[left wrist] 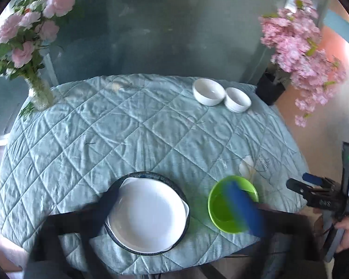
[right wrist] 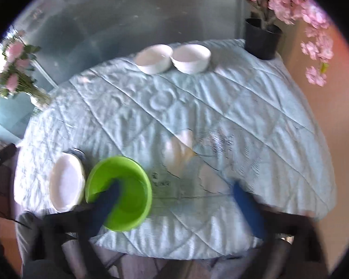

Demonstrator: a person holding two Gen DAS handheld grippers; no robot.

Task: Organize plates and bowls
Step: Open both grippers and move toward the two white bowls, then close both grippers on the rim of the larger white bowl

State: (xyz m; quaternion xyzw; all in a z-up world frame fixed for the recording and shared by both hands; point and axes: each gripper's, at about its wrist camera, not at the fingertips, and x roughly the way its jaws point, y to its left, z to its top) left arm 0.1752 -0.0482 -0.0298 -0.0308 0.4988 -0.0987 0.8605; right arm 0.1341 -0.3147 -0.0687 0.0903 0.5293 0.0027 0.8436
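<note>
A: What lies on the round table with the pale blue quilted cloth (left wrist: 151,125)?

B: In the left wrist view, at six o'clock on the table, a white ceramic plate with two small handles (left wrist: 149,214) rests on top of a dark-rimmed plate (left wrist: 151,174). Just beside them, toward five o'clock, stands a bright green plastic bowl (left wrist: 221,211). At one o'clock, near the far edge, two white ceramic bowls (left wrist: 208,91) sit side by side, touching or almost touching.

A: And the grippers?

B: The left gripper (left wrist: 174,207) is above the plates with its jaws spread wide. One dark finger crosses the left rim of the white plate, and the blue finger (left wrist: 242,209) appears in front of the green bowl. Nothing is between them. The right gripper (right wrist: 176,207) is also spread wide and holds nothing; its left finger appears over the green bowl, its right blue finger (right wrist: 246,207) over bare cloth.

A: Anything else?

B: A glass vase of pink roses (left wrist: 38,93) stands at ten o'clock, and a black pot with pink blossoms (left wrist: 270,88) at two o'clock. At the right edge of the left wrist view, a hand (left wrist: 347,232) holds the right gripper's handle.
</note>
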